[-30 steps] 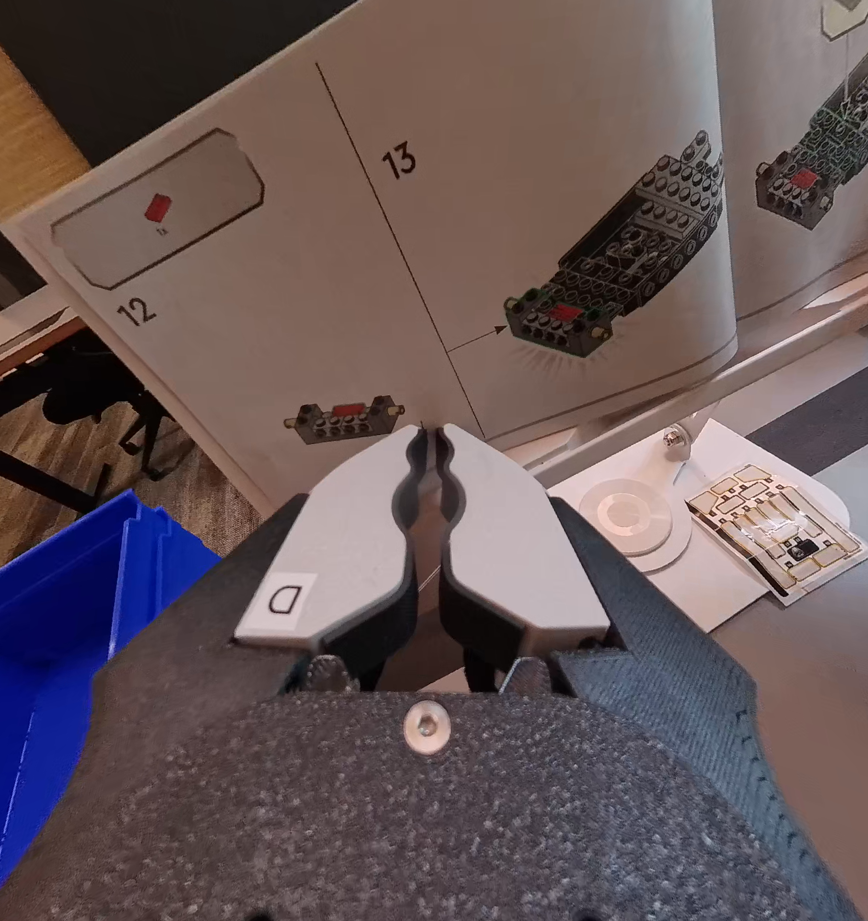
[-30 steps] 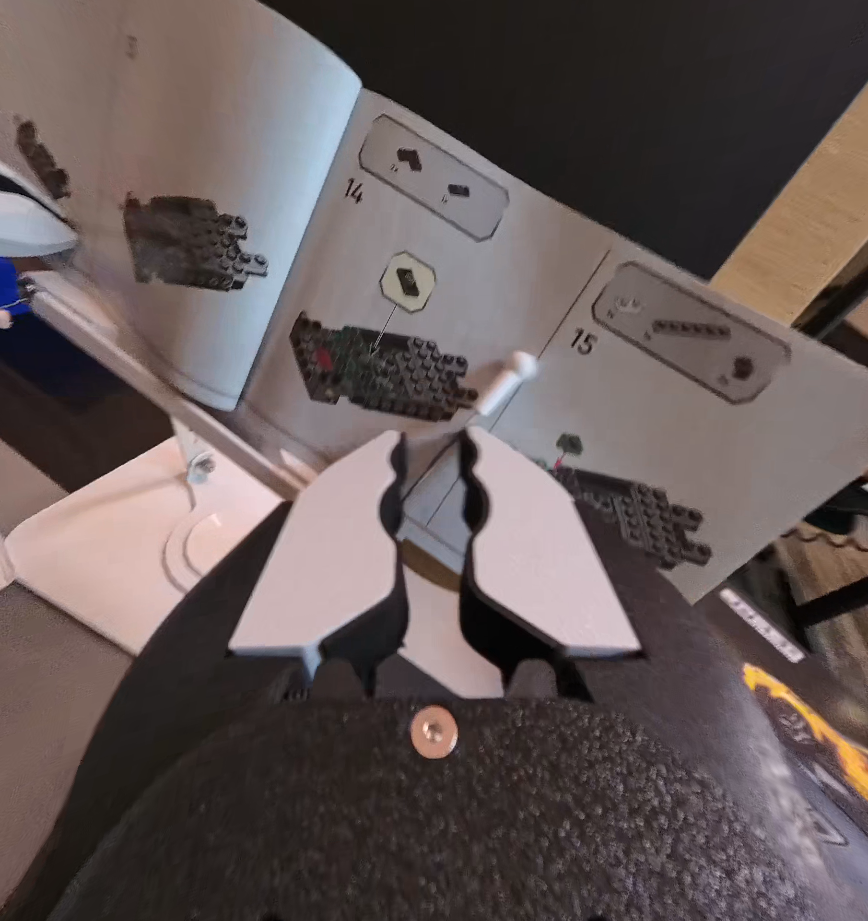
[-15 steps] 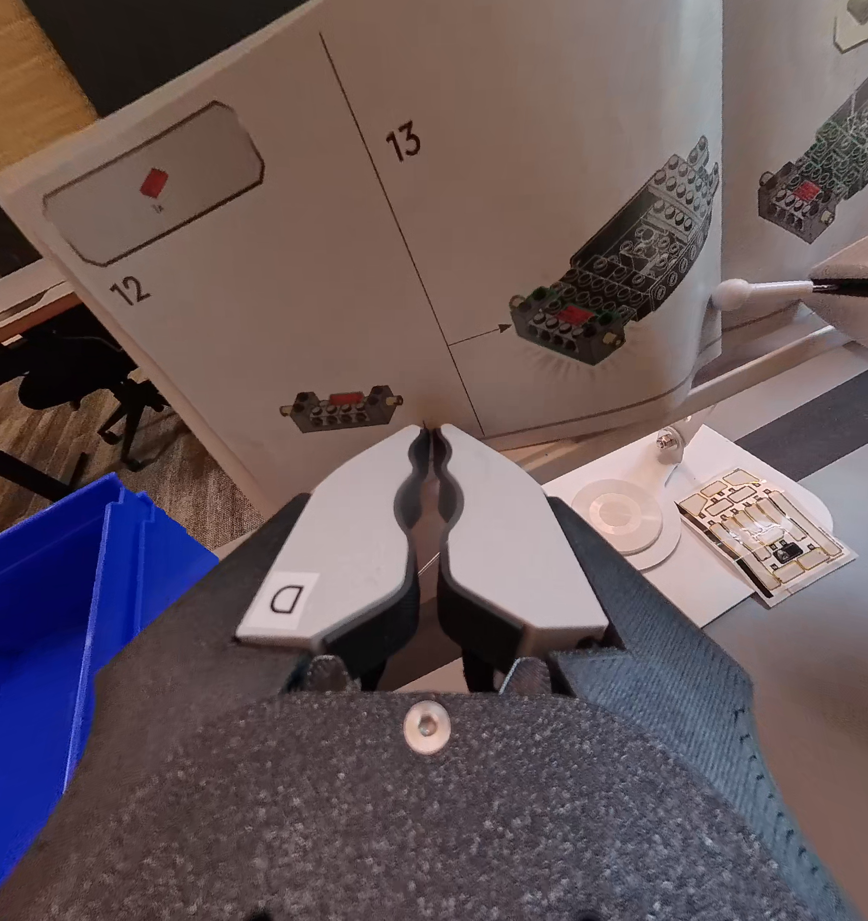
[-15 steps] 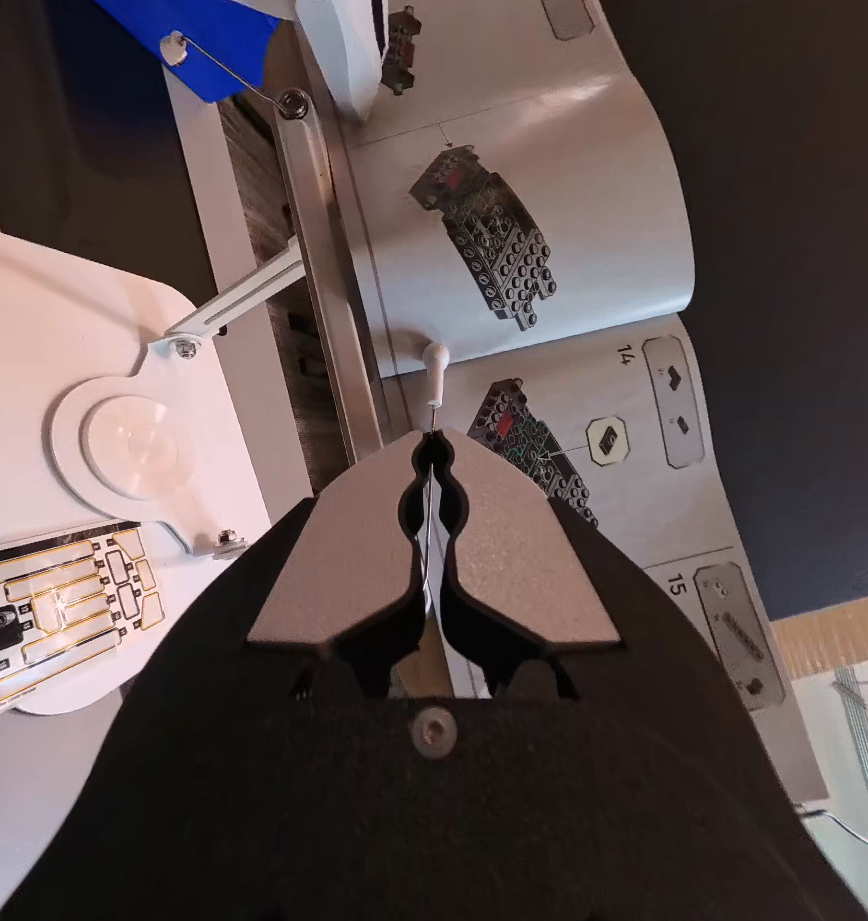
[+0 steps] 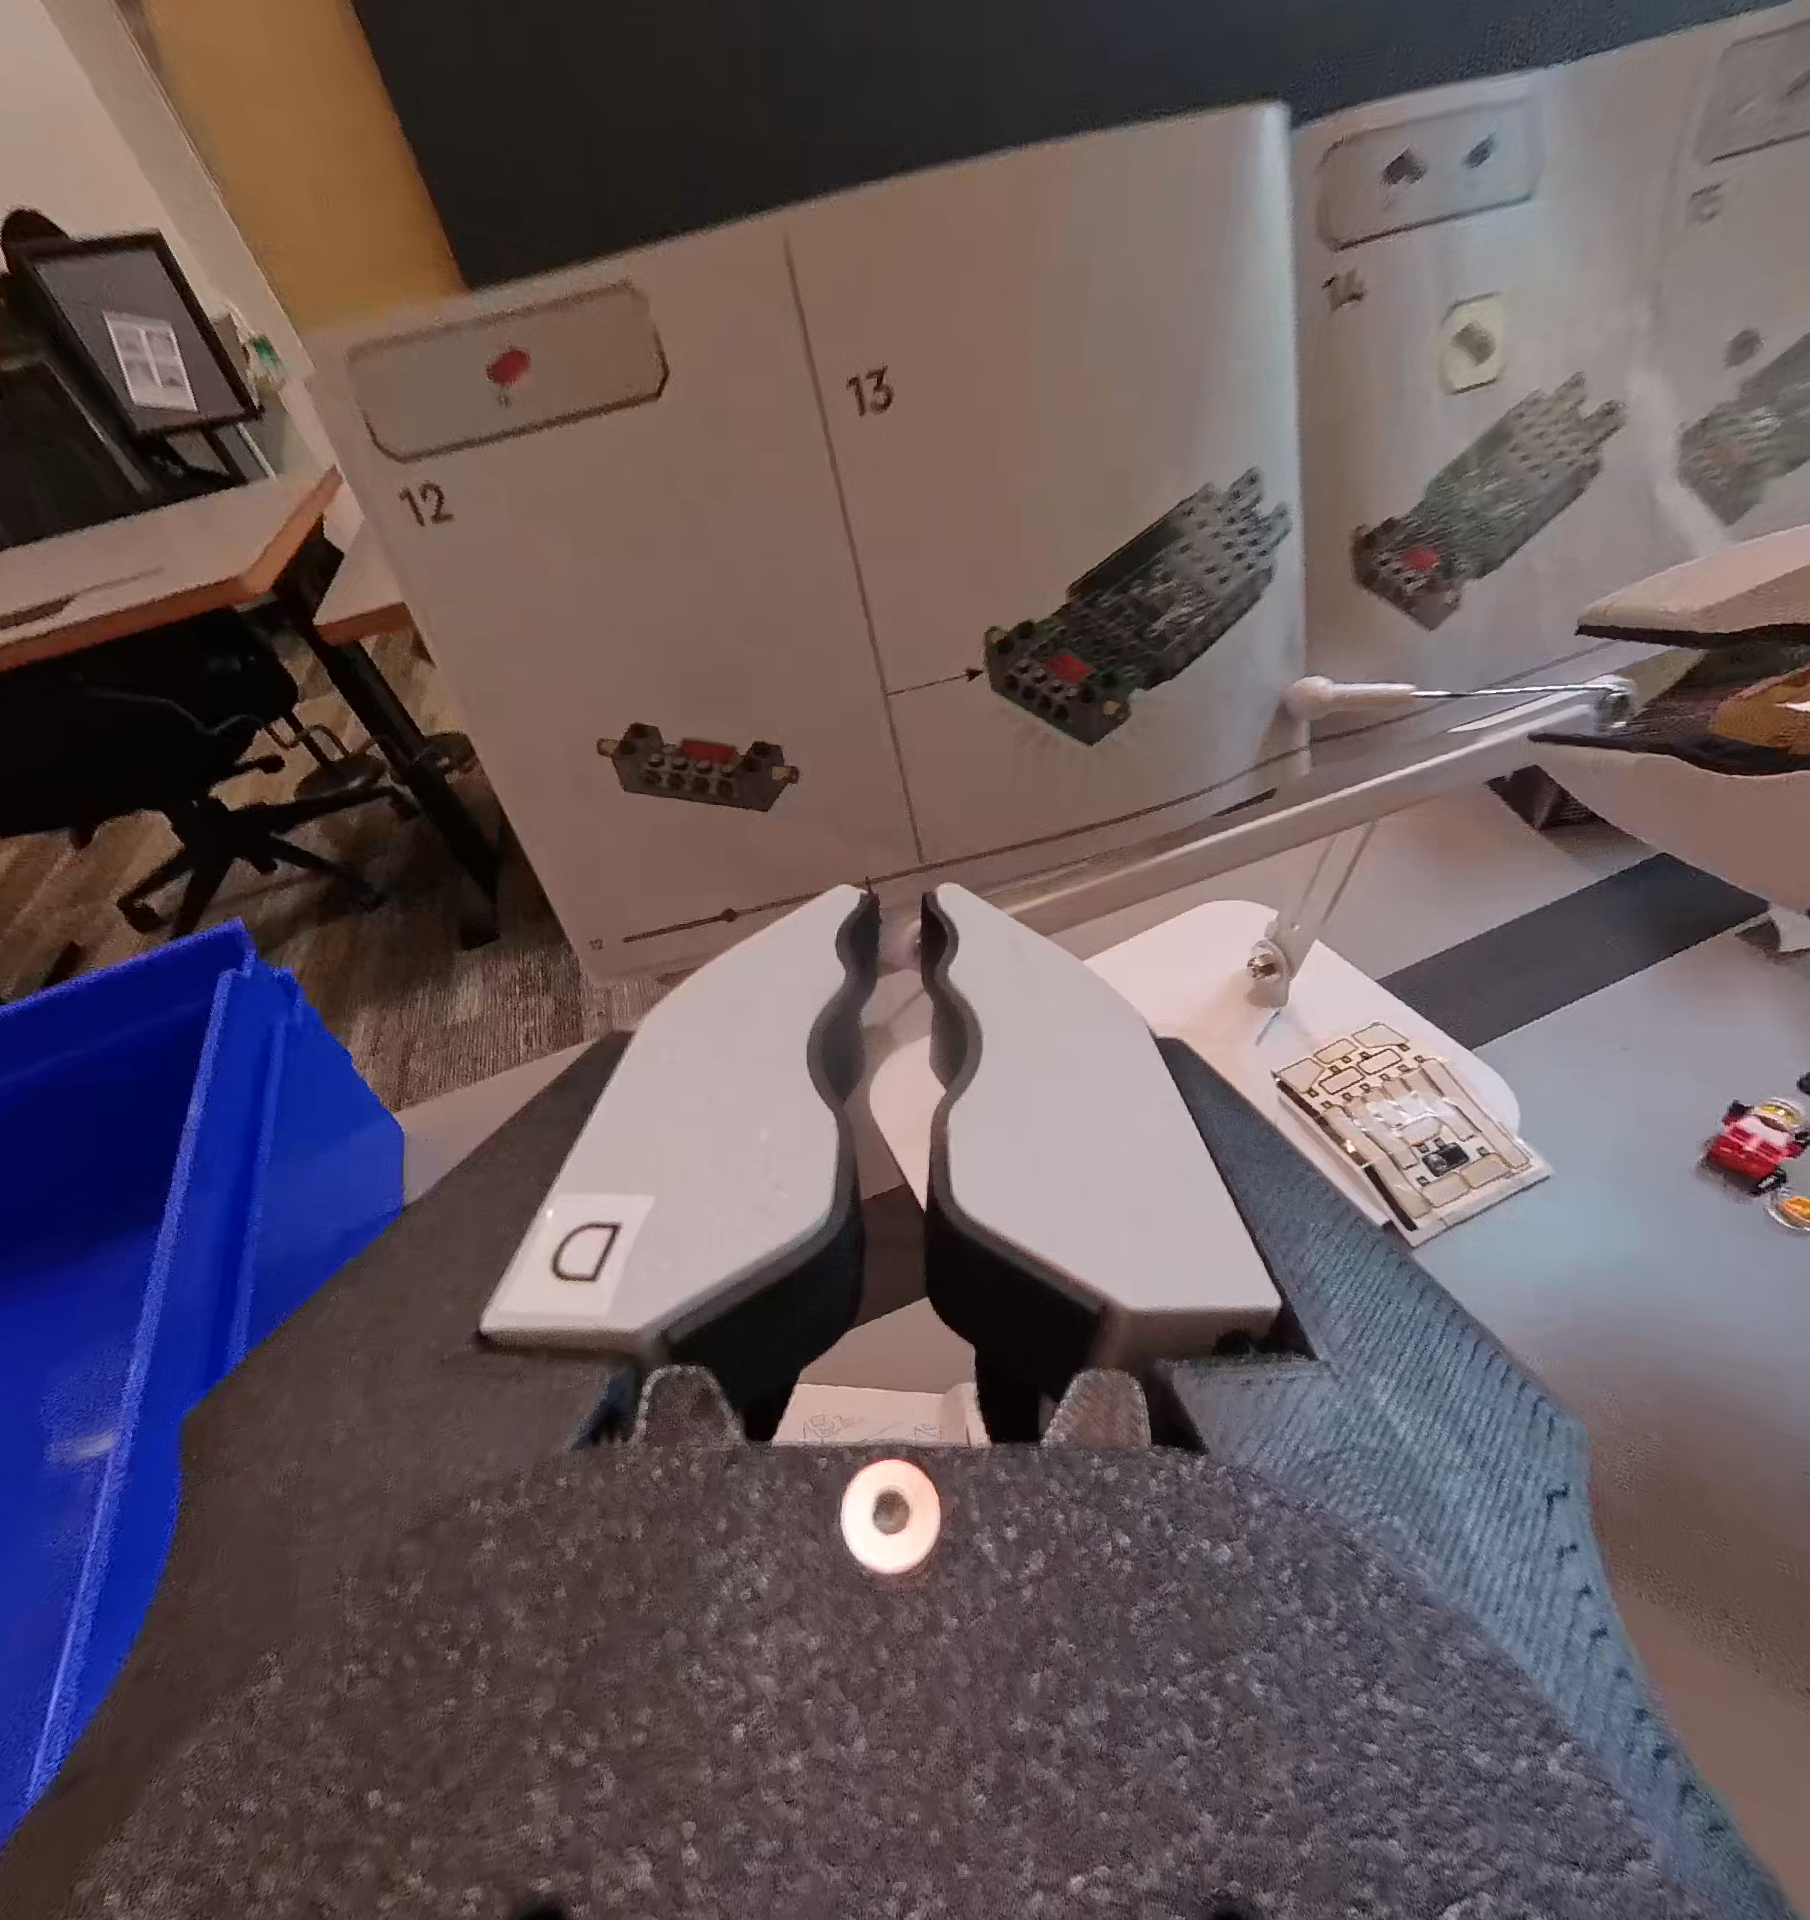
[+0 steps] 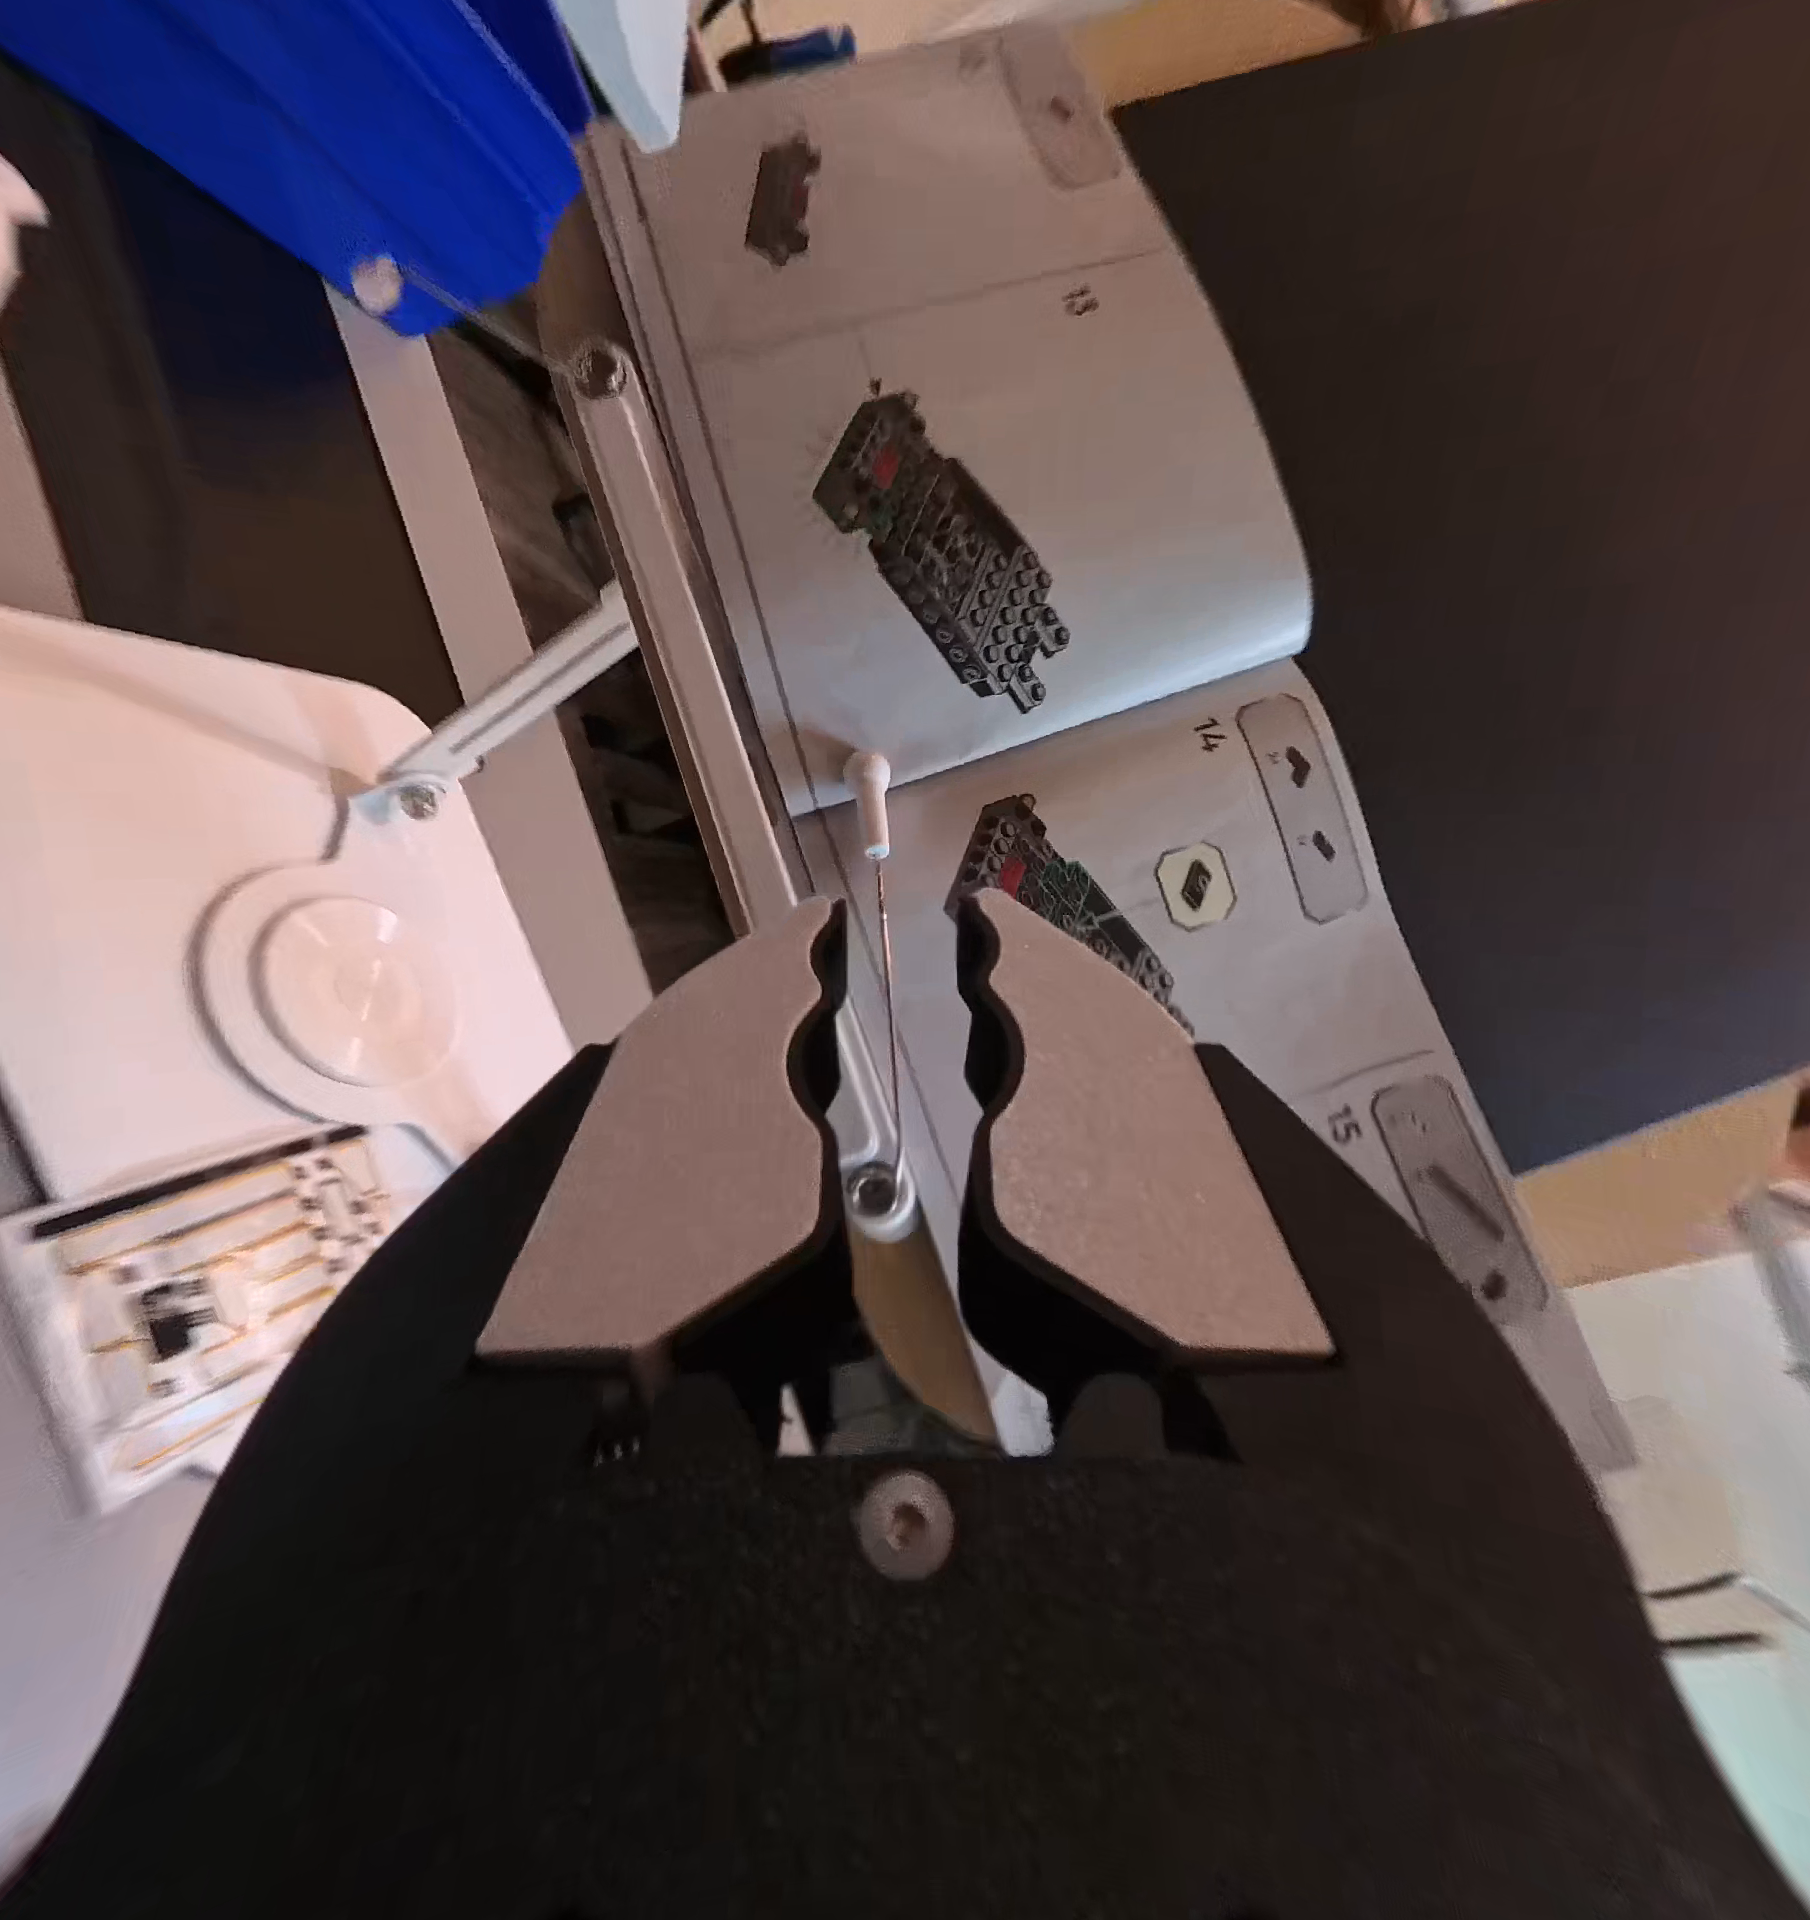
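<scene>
Right wrist view: my right tool [image 6: 896, 920] is standing apart around the thin wire page holder [image 6: 870, 800], touching nothing, its white tip pressing the open instruction booklet [image 6: 1036, 520] flat on the white stand [image 6: 662, 582] ahead. My left tool [image 5: 896, 909] is hovering slightly parted and empty, blue bin [image 5: 101, 1195] beside it.

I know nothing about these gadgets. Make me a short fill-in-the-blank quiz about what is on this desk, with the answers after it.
1. The plastic bin beside the left gripper is coloured ____.
2. The open instruction booklet leans on a white ____.
3. A thin wire page holder with a white tip passes between the fingers of the ____ gripper.
4. The toy figure lying on the table is mostly ____.

Missing words: blue; stand; right; red
</scene>
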Available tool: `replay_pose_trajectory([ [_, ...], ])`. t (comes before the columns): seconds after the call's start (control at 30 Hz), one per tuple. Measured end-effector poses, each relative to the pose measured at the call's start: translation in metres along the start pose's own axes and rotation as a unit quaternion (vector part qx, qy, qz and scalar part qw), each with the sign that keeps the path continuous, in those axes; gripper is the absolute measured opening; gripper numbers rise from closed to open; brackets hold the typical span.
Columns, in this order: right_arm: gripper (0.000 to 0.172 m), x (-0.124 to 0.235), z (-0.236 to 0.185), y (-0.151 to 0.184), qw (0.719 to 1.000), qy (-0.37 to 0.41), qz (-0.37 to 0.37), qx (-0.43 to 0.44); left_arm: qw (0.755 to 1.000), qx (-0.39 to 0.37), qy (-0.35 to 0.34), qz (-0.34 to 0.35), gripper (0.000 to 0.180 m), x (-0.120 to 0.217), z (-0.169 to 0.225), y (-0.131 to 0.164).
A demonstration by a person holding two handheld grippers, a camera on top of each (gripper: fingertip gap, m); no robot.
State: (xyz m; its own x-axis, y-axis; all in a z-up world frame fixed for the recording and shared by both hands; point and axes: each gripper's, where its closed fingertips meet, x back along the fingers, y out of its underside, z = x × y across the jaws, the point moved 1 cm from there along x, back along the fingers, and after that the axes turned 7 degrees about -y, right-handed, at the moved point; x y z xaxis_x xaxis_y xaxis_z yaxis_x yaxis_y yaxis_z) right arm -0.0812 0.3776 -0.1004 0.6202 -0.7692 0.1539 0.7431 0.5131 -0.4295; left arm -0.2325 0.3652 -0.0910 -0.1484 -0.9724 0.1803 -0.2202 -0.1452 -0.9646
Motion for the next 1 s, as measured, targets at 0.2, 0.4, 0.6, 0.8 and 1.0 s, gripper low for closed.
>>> replay_pose_trajectory([
  [0.2,0.031,0.071,-0.020,-0.017,0.982,-0.051,0.057,-0.174,0.997,-0.006,0.060,0.041,0.004,0.048,0.031,-0.018],
  [0.4,0.020,0.159,-0.054,-0.015,0.943,-0.121,0.060,-0.303,0.984,-0.029,0.167,0.058,0.000,0.112,0.088,-0.016],
  [0.6,0.000,0.228,-0.074,-0.001,0.903,-0.124,0.053,-0.408,0.967,-0.044,0.245,0.059,0.000,0.176,0.154,0.010],
  [0.8,0.000,0.247,-0.099,0.005,0.891,-0.103,0.065,-0.438,0.958,-0.014,0.283,0.053,0.003,0.212,0.199,0.045],
  [1.0,0.000,0.242,-0.126,-0.003,0.886,-0.162,0.087,-0.426,0.939,-0.031,0.343,0.017,0.027,0.204,0.213,0.092],
])
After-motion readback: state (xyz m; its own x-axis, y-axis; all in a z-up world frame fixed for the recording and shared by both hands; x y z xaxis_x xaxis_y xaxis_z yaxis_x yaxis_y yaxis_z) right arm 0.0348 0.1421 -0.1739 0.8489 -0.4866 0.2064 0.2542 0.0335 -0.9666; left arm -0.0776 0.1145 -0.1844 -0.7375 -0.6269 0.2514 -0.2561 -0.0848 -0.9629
